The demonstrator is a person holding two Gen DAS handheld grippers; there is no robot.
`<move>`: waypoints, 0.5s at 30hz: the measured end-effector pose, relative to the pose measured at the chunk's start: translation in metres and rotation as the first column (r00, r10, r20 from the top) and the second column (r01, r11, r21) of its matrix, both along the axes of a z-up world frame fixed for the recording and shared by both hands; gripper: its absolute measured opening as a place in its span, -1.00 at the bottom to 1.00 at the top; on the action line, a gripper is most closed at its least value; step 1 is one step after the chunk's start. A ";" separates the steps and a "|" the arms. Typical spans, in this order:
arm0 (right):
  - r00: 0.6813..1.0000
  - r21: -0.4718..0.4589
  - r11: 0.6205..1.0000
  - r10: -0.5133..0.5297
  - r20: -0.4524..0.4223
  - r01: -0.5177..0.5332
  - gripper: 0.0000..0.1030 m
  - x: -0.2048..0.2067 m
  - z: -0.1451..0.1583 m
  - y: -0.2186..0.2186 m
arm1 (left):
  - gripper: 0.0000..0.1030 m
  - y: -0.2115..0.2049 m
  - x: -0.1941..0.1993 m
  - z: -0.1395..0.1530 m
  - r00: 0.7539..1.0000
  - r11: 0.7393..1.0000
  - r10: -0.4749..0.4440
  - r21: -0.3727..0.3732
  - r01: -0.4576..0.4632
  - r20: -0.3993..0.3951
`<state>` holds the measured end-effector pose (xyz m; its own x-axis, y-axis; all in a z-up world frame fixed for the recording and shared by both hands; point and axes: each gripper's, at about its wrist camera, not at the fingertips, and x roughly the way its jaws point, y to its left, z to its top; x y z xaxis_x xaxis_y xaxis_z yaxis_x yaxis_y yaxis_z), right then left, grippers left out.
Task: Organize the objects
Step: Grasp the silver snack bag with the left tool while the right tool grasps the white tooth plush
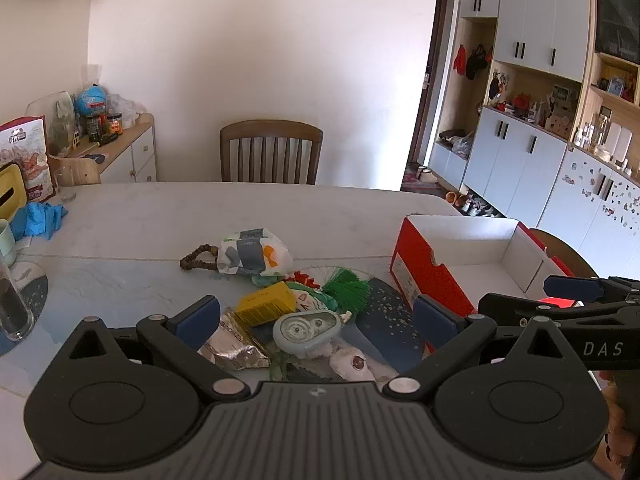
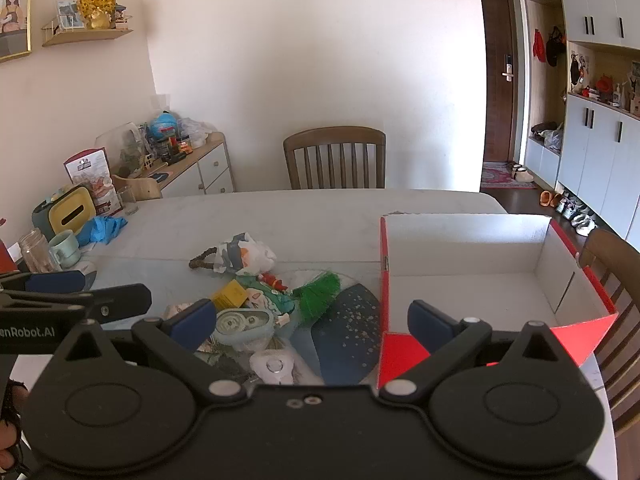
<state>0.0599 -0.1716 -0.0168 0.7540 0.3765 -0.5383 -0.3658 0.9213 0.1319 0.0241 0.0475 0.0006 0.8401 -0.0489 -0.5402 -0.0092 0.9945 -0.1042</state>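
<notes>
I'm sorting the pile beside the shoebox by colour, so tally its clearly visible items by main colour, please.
Yellow: 1, the small yellow box
Green: 1, the green tassel
Brown: 1, the bead bracelet
Silver: 1, the foil packet
Pale blue: 1, the correction tape dispenser
White printed: 1, the wrapped pack
Total: 6; the items underneath are too jumbled to count.

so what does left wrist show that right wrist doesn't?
Only the left wrist view: the foil packet beside the yellow box and the dark glass-front cabinet top right.
Only the right wrist view: the brown door, the framed pictures on the wall and the gold ornament on its shelf.
Both: open left tongs and open right tongs, both empty; the clutter pile, the empty red box, the chair.
</notes>
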 end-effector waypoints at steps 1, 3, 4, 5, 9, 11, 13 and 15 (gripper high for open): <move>1.000 -0.001 1.000 -0.002 -0.001 0.002 0.97 0.002 0.000 0.004 | 1.00 0.002 0.001 0.000 1.000 1.000 -0.002 -0.001 0.002 0.000; 1.000 -0.004 1.000 -0.006 -0.003 0.006 0.97 0.005 0.000 0.012 | 1.00 0.007 0.004 -0.001 1.000 1.000 -0.005 -0.002 0.005 -0.001; 1.000 -0.004 1.000 -0.009 -0.003 0.009 0.97 0.005 0.000 0.014 | 1.00 0.009 0.005 -0.002 1.000 1.000 -0.007 -0.003 0.007 0.000; 1.000 -0.004 1.000 -0.010 -0.003 0.010 0.97 0.007 0.000 0.015 | 1.00 0.010 0.006 -0.002 1.000 1.000 -0.009 -0.004 0.009 0.001; 1.000 -0.008 1.000 -0.020 -0.003 0.020 0.97 0.010 -0.002 0.023 | 1.00 0.018 0.011 -0.004 1.000 1.000 -0.017 -0.002 0.017 0.003; 1.000 -0.009 1.000 -0.025 -0.003 0.025 0.97 0.012 -0.003 0.027 | 1.00 0.022 0.014 -0.004 1.000 1.000 -0.022 -0.004 0.022 0.003; 1.000 -0.010 1.000 -0.029 -0.002 0.029 0.97 0.014 -0.003 0.031 | 1.00 0.026 0.017 -0.005 1.000 1.000 -0.025 -0.006 0.025 0.003; 0.999 -0.012 0.999 -0.033 -0.003 0.033 0.97 0.015 -0.005 0.034 | 1.00 0.031 0.020 -0.006 1.000 1.000 -0.028 -0.004 0.028 0.004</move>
